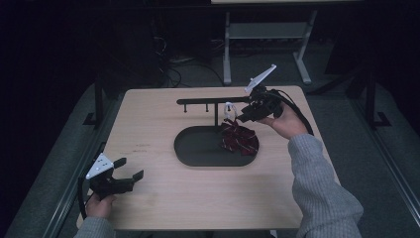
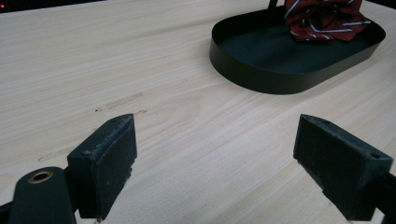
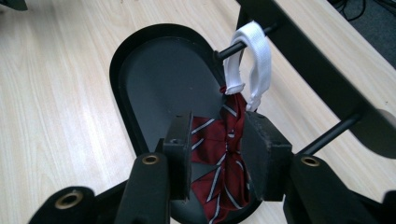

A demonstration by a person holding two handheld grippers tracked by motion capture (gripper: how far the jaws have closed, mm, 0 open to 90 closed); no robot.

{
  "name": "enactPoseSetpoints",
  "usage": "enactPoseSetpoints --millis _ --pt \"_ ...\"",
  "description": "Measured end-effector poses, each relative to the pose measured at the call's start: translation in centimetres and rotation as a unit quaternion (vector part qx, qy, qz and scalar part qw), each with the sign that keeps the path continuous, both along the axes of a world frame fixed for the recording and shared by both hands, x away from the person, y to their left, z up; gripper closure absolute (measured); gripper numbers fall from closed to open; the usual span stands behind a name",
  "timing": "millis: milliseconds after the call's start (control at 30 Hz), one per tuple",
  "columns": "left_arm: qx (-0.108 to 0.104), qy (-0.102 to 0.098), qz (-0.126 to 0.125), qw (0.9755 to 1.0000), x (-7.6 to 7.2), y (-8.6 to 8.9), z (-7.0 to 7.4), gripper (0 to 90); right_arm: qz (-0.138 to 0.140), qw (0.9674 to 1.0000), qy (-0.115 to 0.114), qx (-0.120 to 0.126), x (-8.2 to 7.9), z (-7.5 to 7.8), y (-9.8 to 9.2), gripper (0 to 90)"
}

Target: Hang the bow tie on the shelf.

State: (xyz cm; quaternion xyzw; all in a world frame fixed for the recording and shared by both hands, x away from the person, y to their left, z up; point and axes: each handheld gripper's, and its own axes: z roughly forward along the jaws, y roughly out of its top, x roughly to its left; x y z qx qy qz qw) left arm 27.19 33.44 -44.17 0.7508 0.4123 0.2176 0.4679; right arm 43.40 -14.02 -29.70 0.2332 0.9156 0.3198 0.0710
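Right hand-held gripper [image 3: 217, 154] sits over the far right end of the tray [image 3: 122, 70], jaws partly spread w/ the red striped bow tie [image 3: 219, 168] between them; pads look just clear of the cloth, can't tell if one brushes it. Bow tie hangs by its white strap [image 3: 254, 60] from a peg on the black rack [image 3: 308, 51], lower part down in the tray. From above, that hand-held gripper [image 1: 243, 118] is tight against the rack's bar [image 1: 208, 101] & upright post, so little room behind or to that side; open counter [image 1: 148, 119] lies toward the left and near edges. Left hand-held gripper [image 2: 215, 158] rests near the front left corner of the counter, jaws spread wide, nothing between them, bare wood ahead up to the tray wall [image 2: 261, 74]. Left one [image 1: 130, 169] is well apart from the tray. Dark floor, a table frame & cables beyond the far edge.
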Motion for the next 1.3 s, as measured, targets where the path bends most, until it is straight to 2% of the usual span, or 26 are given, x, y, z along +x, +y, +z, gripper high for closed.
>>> enactPoseSetpoints --millis 300,667,1300 --pt "0.002 0.000 -0.001 1.0000 0.0 0.0 0.0 12.9 0.012 0.9999 0.005 0.002 -0.7 -1.0 -0.3 59.4" --pt "0.002 0.001 -0.001 1.0000 0.0 0.0 0.0 12.8 0.010 0.9998 0.016 0.010 -1.5 -1.6 -1.2 57.0" --pt "0.003 0.002 -0.002 1.0000 0.0 0.0 0.0 12.8 0.016 0.9994 0.031 0.007 -2.7 -3.4 -1.5 53.6"
